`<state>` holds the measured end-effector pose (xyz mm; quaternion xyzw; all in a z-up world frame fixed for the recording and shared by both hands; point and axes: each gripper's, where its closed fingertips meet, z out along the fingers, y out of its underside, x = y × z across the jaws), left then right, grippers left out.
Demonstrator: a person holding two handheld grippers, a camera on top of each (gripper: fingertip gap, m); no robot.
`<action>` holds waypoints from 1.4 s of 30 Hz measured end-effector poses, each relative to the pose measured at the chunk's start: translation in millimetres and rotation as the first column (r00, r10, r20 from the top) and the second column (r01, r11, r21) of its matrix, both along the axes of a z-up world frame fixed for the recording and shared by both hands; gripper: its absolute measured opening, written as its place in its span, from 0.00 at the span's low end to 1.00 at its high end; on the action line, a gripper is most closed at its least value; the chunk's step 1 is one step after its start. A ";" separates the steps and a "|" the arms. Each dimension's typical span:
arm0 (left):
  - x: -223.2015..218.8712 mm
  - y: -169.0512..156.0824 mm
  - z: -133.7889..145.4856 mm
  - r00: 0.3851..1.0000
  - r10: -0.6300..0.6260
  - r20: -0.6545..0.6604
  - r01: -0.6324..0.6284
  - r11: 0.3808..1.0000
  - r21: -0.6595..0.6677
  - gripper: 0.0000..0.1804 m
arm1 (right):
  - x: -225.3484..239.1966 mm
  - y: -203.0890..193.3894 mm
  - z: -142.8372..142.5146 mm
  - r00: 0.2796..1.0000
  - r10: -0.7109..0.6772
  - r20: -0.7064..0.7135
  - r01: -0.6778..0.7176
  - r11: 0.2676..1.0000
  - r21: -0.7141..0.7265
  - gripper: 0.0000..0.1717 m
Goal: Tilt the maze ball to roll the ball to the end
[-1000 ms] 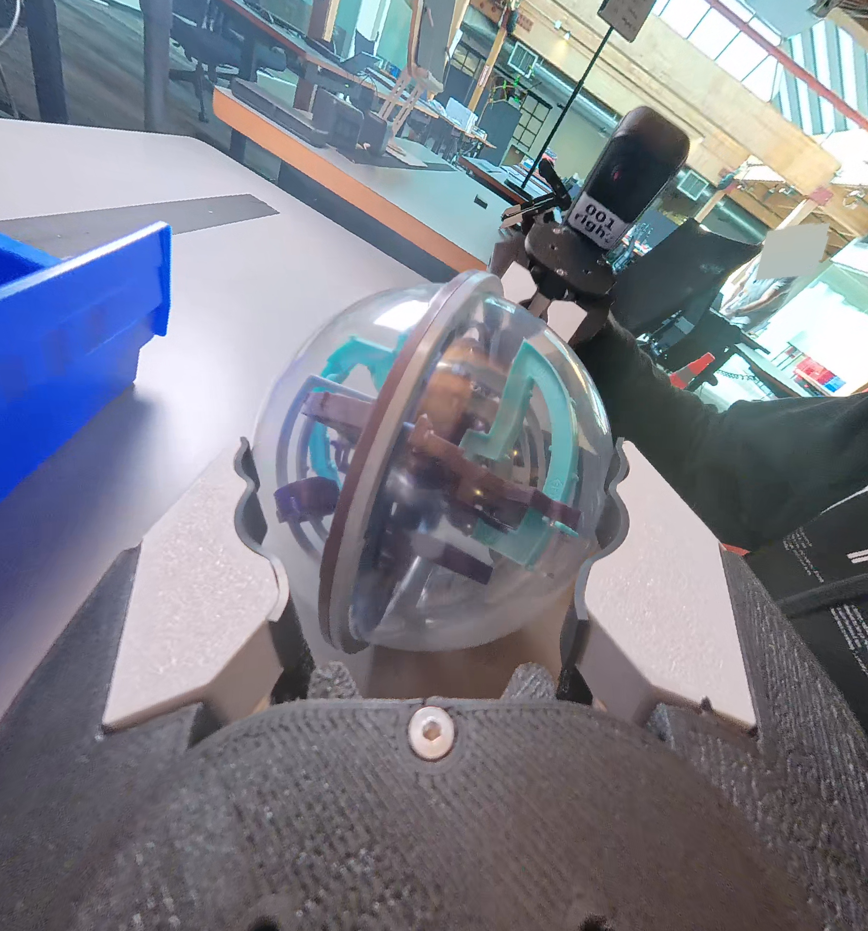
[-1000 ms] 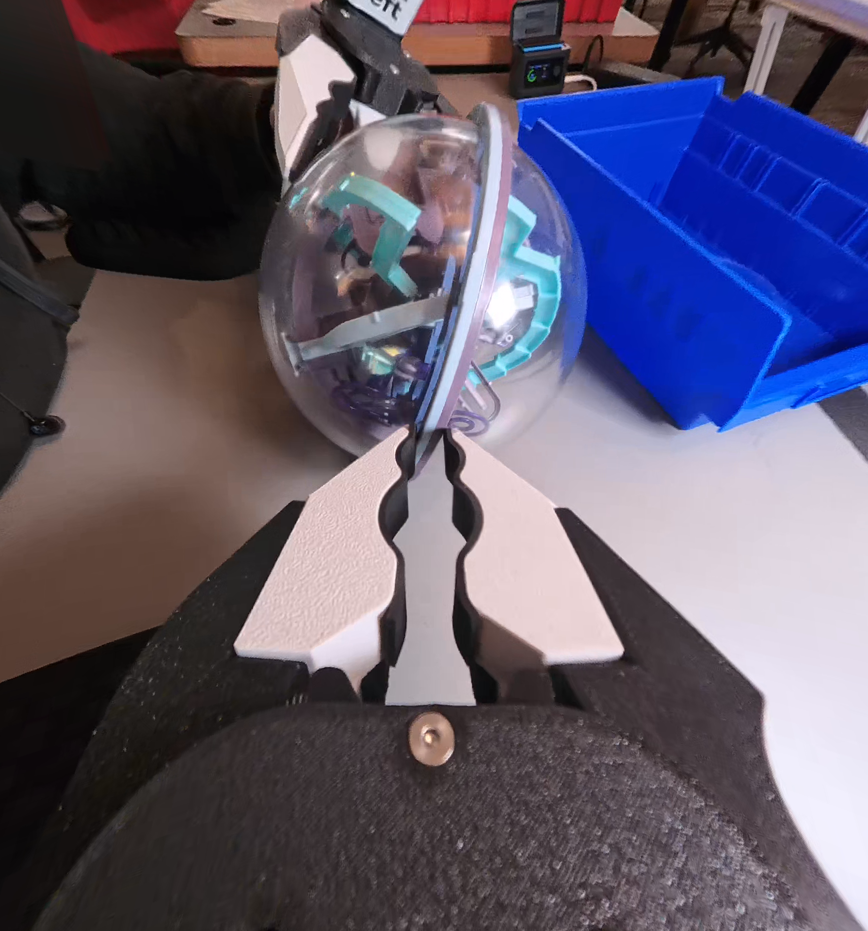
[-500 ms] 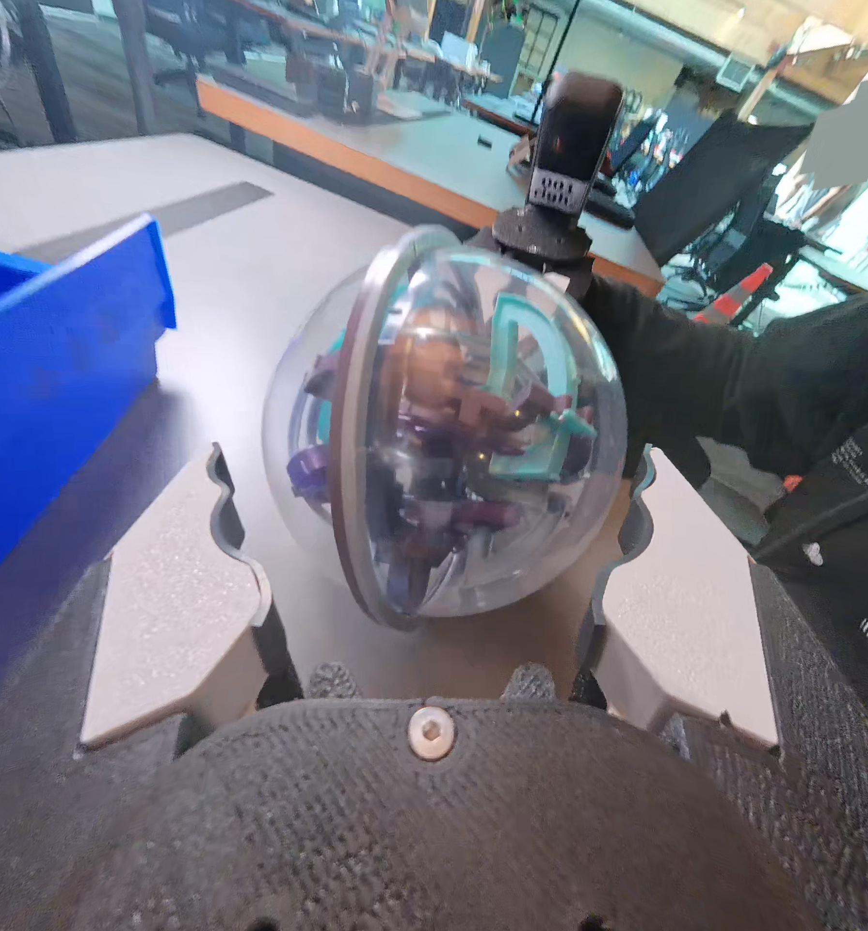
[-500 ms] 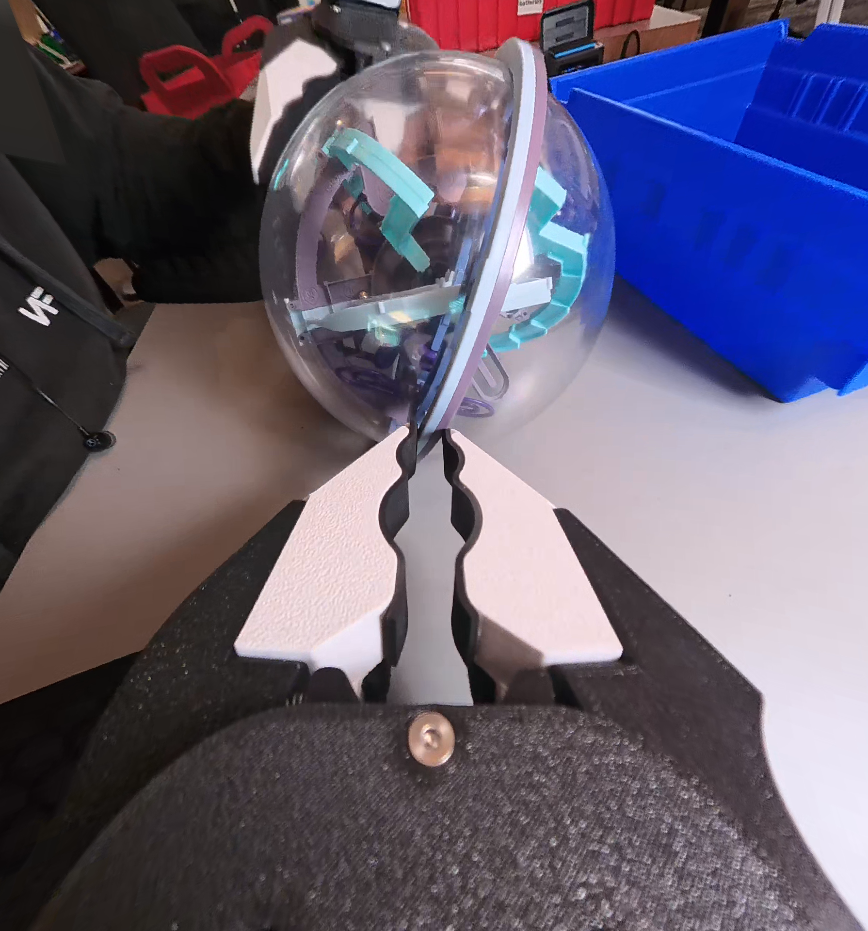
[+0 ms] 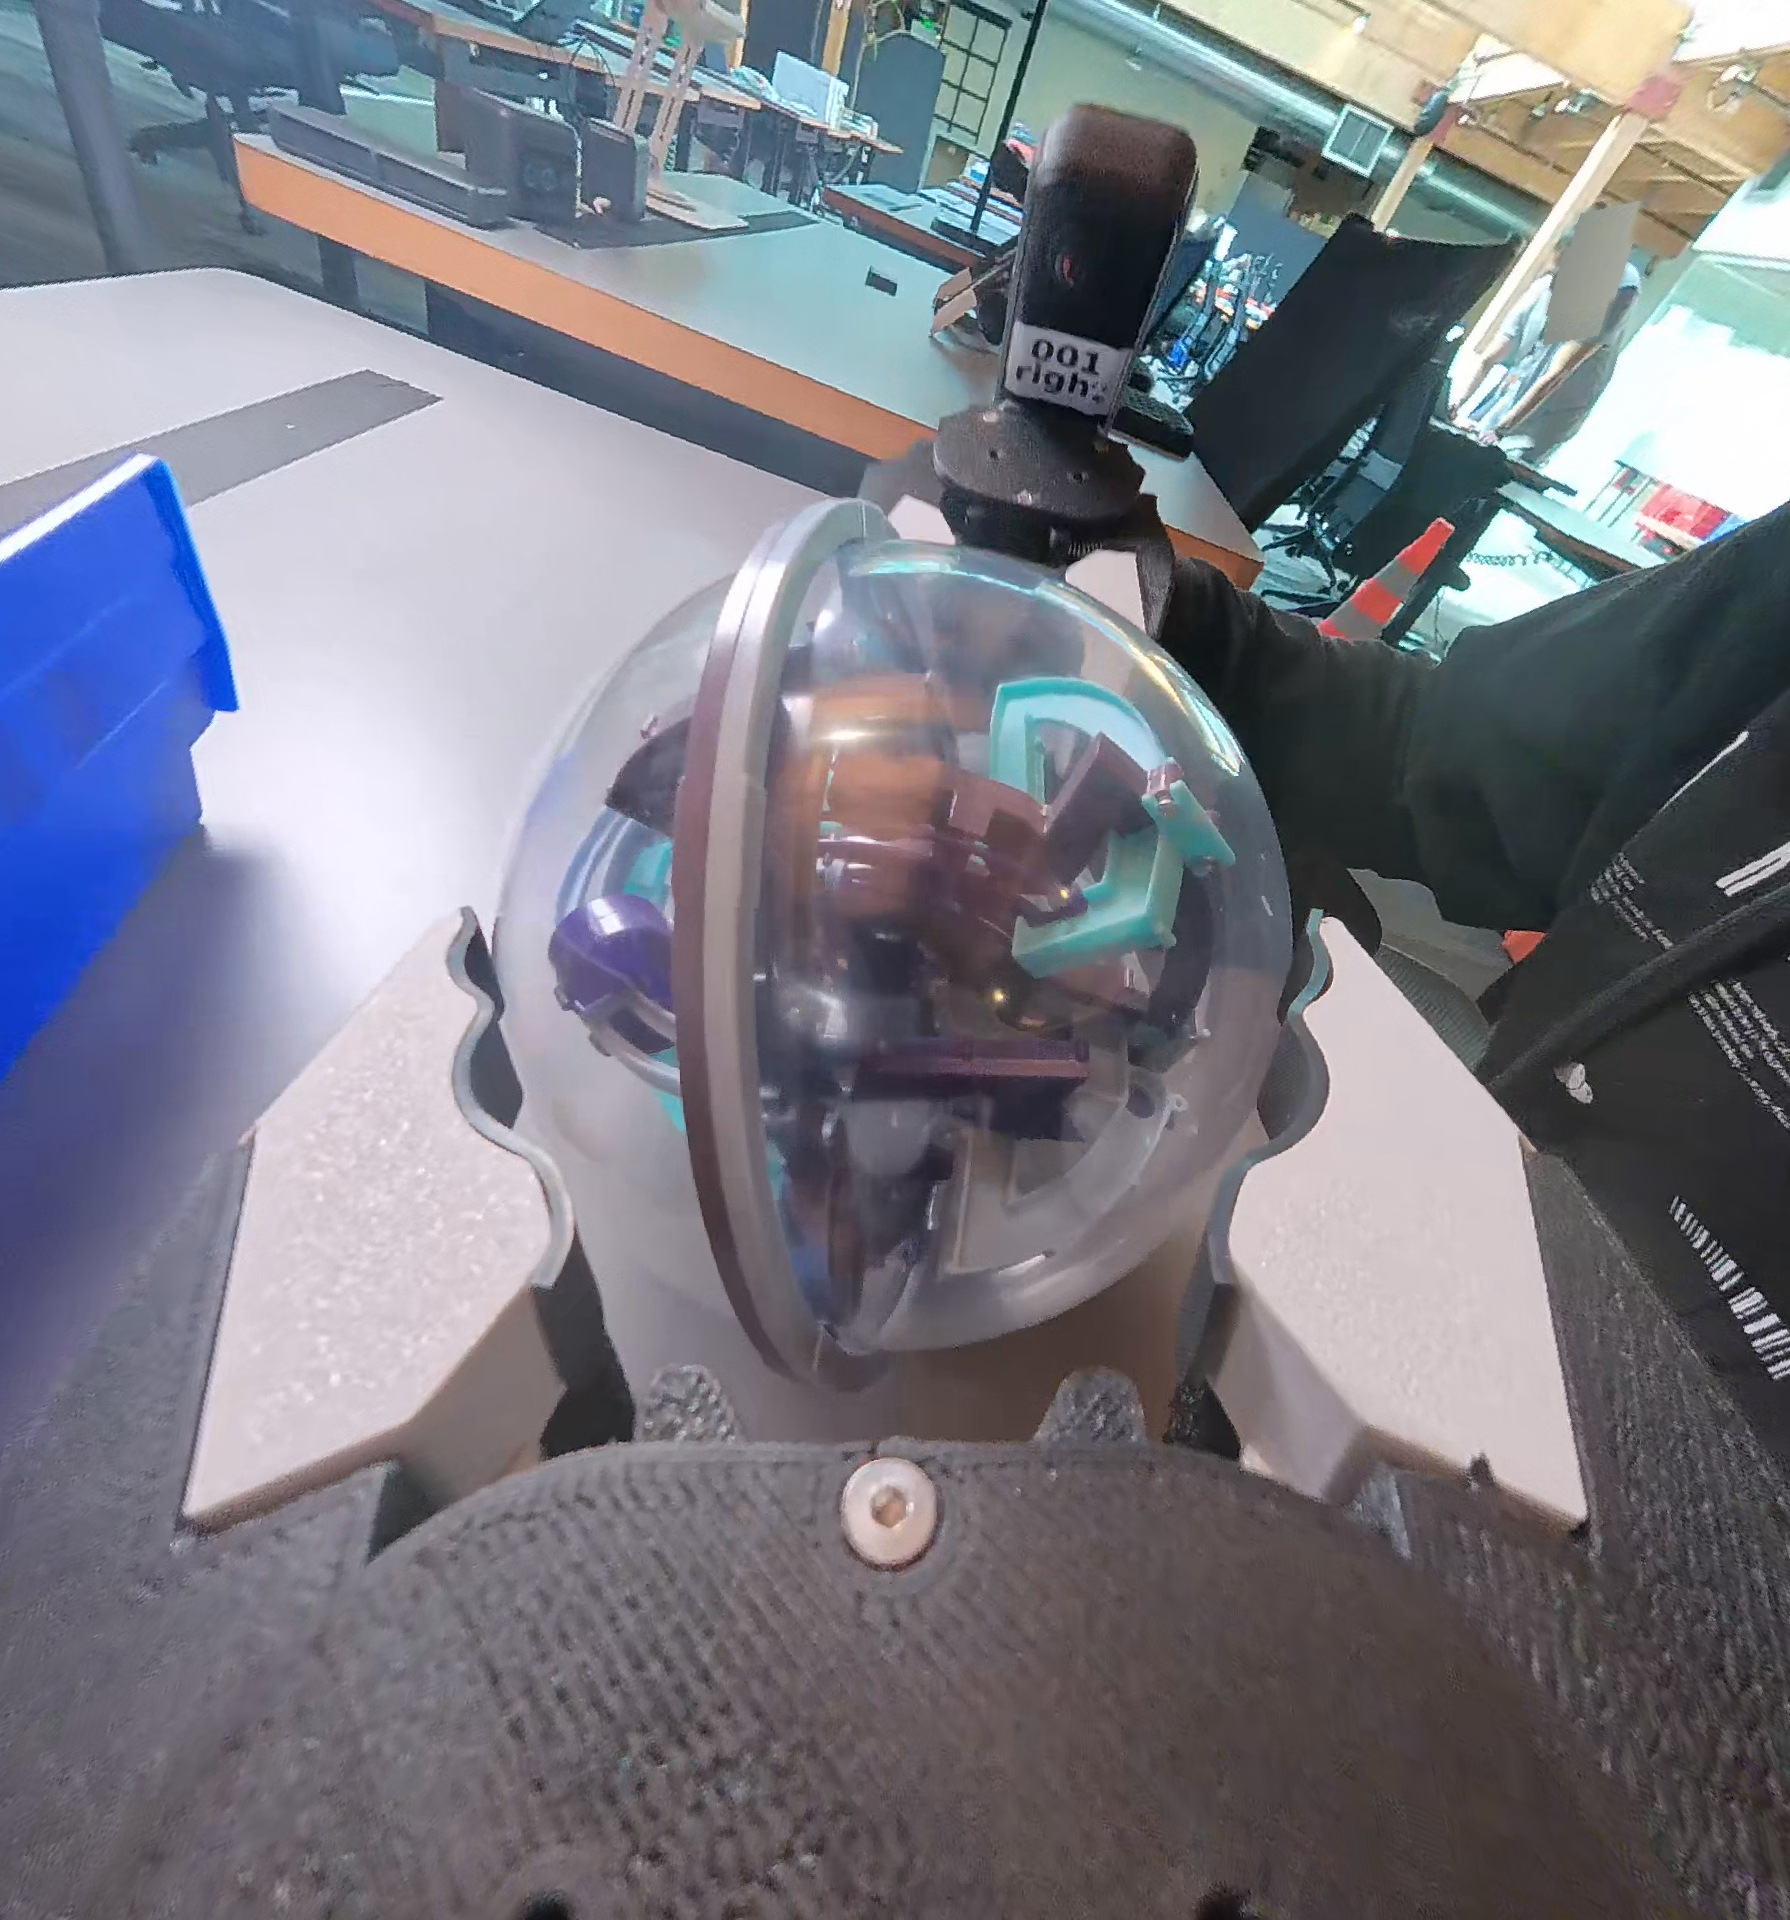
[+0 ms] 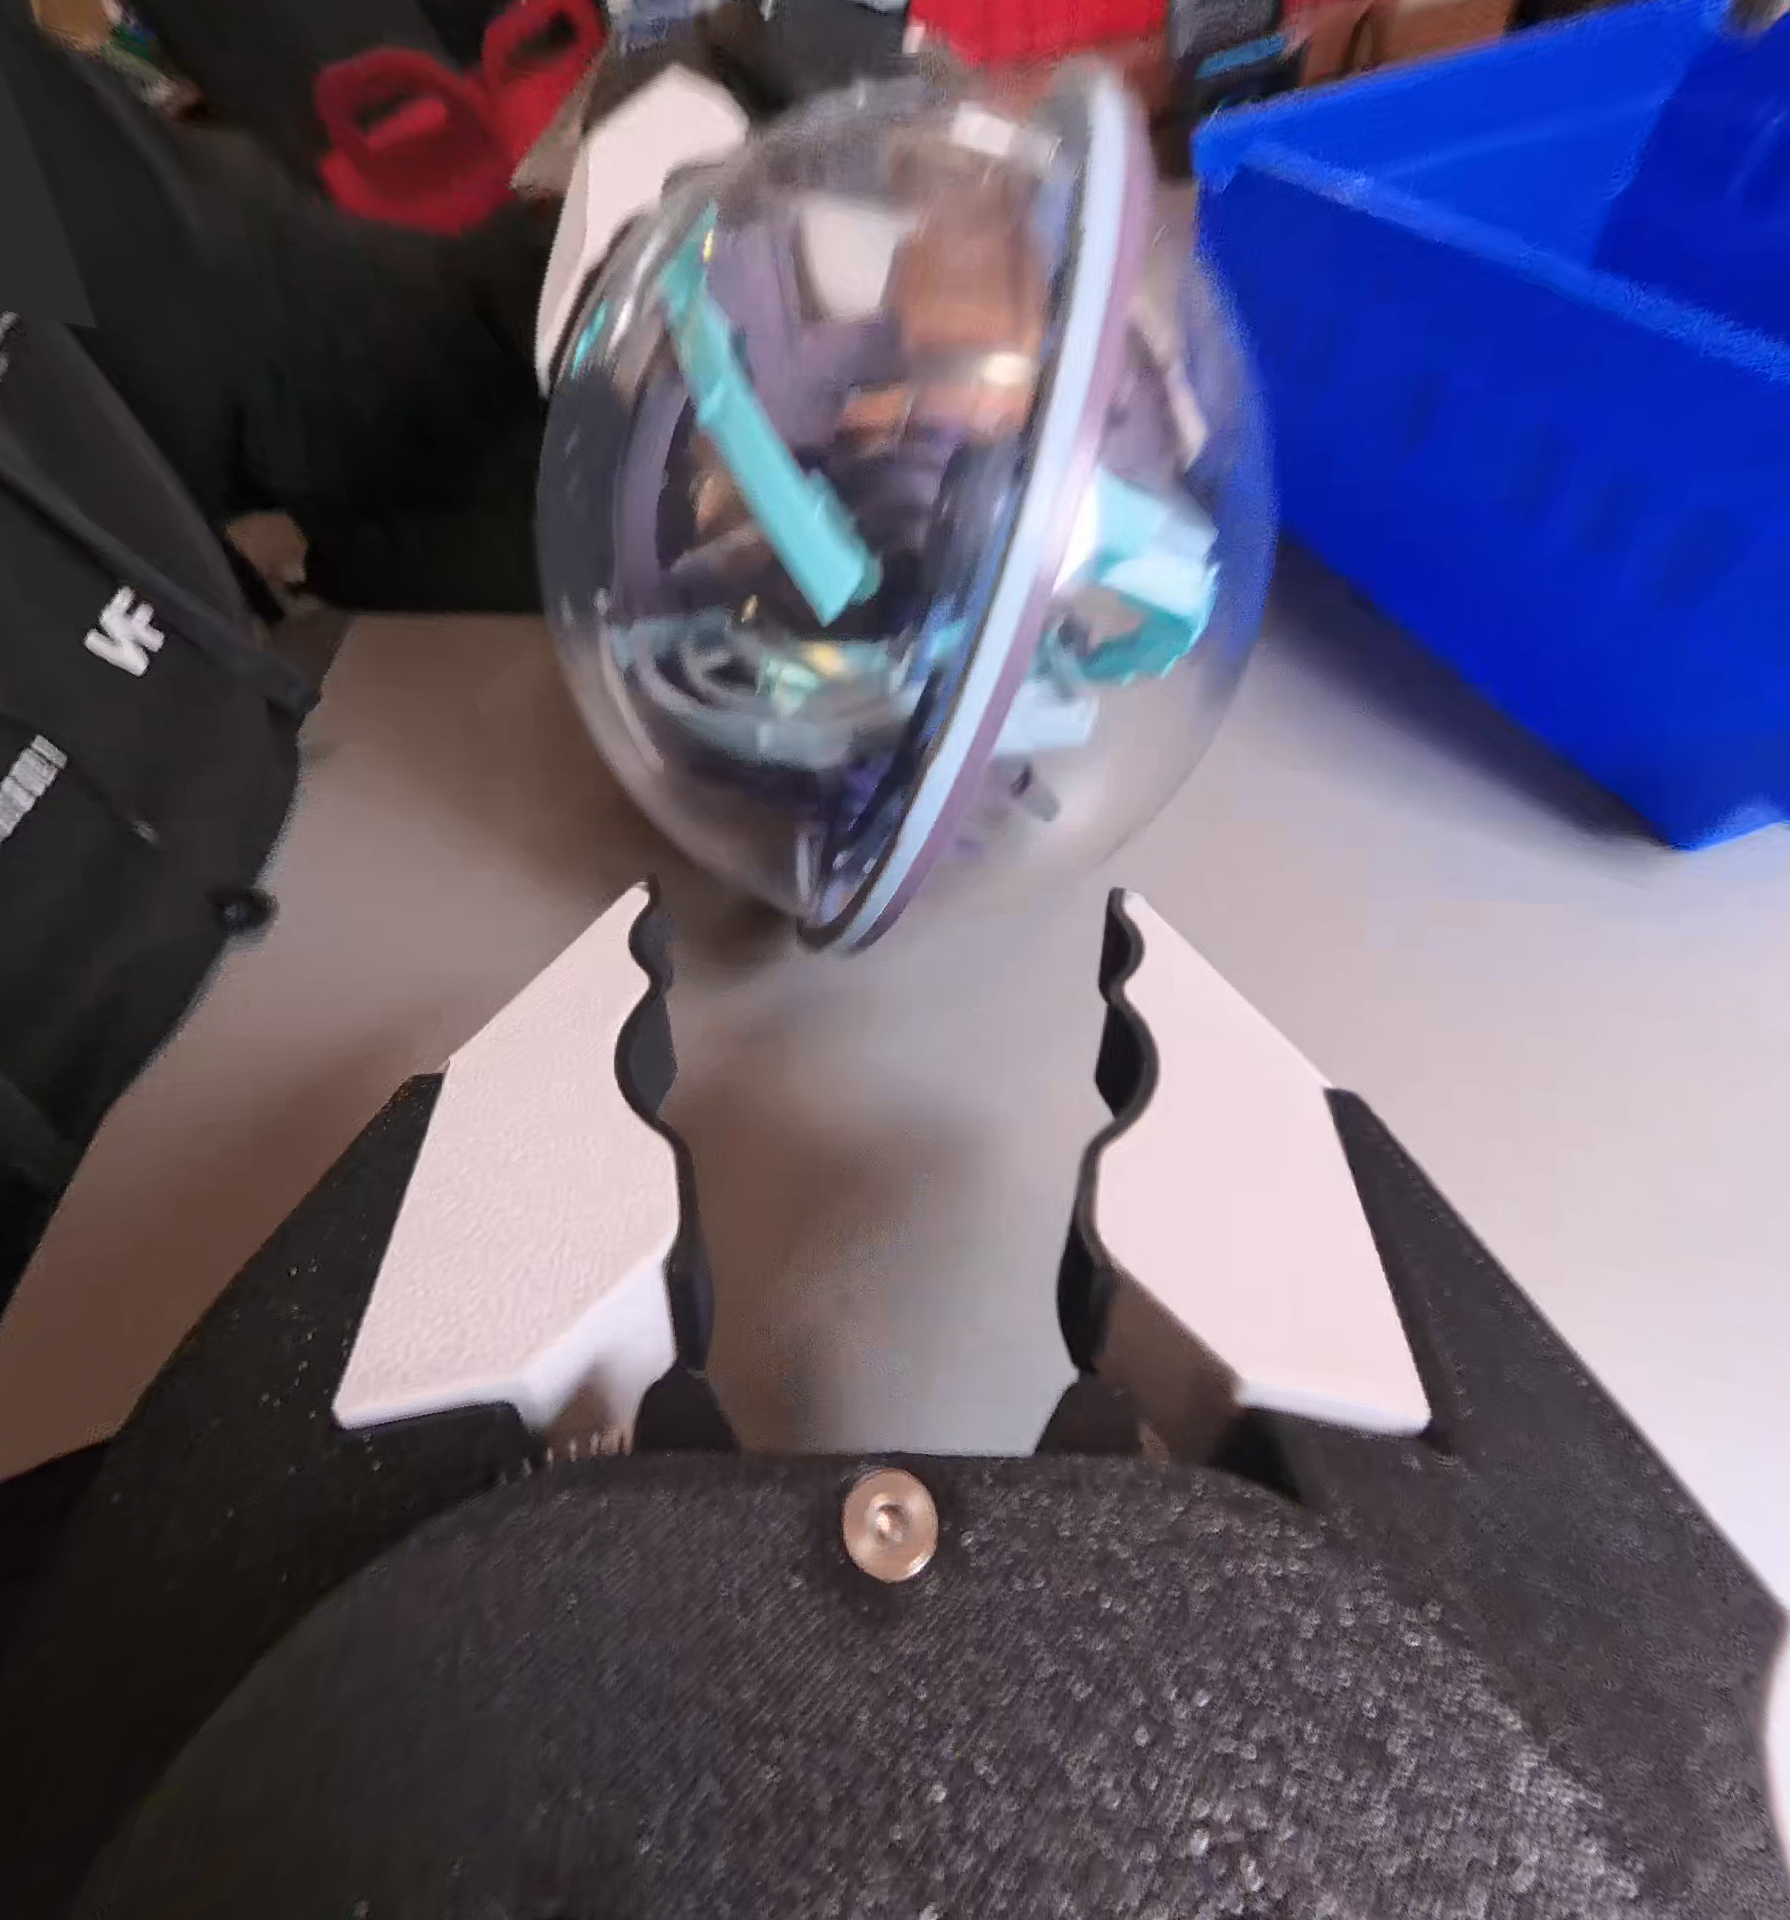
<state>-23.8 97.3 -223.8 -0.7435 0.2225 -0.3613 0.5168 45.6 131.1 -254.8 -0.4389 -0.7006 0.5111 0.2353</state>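
The maze ball (image 5: 891, 987) is a clear sphere with teal, purple and brown tracks and a grey rim around it. In the left wrist view it sits deep between my left gripper's (image 5: 889, 925) fingers, and both pads touch its sides. In the right wrist view the ball (image 6: 901, 520) is blurred. My right gripper (image 6: 880, 899) is open, its tips apart on either side of the rim's lower end without touching it. The right gripper's body (image 5: 1047, 488) shows behind the ball. I cannot pick out the small ball inside.
A blue bin (image 5: 49, 779) stands on the grey table (image 5: 403, 582) left of the ball; it shows at the right in the right wrist view (image 6: 1545, 416). A person's black sleeve (image 5: 1493, 748) and clothing (image 6: 91, 623) are close by.
My right gripper was shut on the ball's rim and has now opened and let it go. My left gripper opened off the ball, then closed on it again, deeper in the jaws. The ball has turned.
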 end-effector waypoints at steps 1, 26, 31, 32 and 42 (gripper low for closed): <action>2.2 1.6 0.9 1.000 -0.007 -0.009 0.007 1.000 0.003 0.80 | -2.9 3.2 9.3 0.999 -0.017 -0.041 0.017 1.000 -0.003 0.45; -3.7 -0.4 -16.4 0.961 0.205 -0.185 -0.206 0.978 0.015 0.83 | -1.2 -1.4 21.9 0.983 -0.086 -0.160 0.096 0.994 0.059 0.04; -1.6 -0.8 -17.9 0.972 0.161 -0.171 -0.159 0.987 0.027 0.85 | 2.0 -10.4 24.5 0.979 -0.097 -0.177 0.108 0.993 0.056 0.04; -1.1 -2.0 -17.7 0.975 0.149 -0.163 -0.146 0.989 0.033 0.85 | 3.0 -12.9 24.8 0.979 -0.094 -0.180 0.105 0.993 0.053 0.04; 1.3 -9.3 -15.9 0.991 0.064 -0.118 -0.062 0.998 0.021 0.83 | 10.9 -23.4 29.9 0.981 -0.057 -0.184 0.073 0.994 0.080 0.23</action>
